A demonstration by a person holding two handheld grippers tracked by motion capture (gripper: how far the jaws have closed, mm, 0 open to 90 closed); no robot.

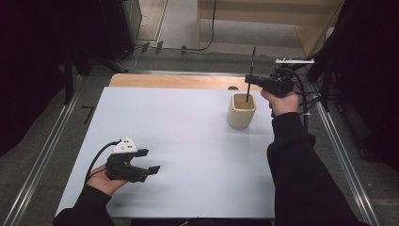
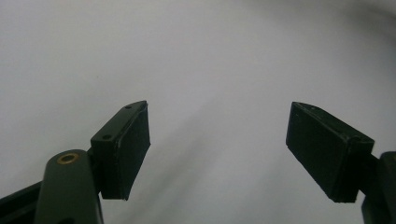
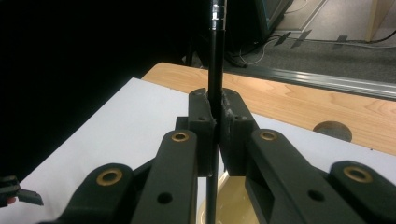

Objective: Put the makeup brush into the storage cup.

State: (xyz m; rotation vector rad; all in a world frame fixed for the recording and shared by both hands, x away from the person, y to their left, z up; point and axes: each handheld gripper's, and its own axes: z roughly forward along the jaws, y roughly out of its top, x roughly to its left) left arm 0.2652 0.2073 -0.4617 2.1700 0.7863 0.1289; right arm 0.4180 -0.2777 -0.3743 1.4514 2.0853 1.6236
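Black and slim, the pen we grasp in our right hand-held gripper stands in the cream cup near the bench's far right corner (left hand-held gripper released).

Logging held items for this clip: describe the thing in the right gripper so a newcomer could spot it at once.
Start at the white table sheet and find the cream square cup near its far right. Rising from the cup is a thin black stick, upright, clamped by the right gripper; nothing else there is so slender.

The room is dim and dark at both sides. The white table top glows evenly, with faint shadows. Close-up views look soft and blurred.
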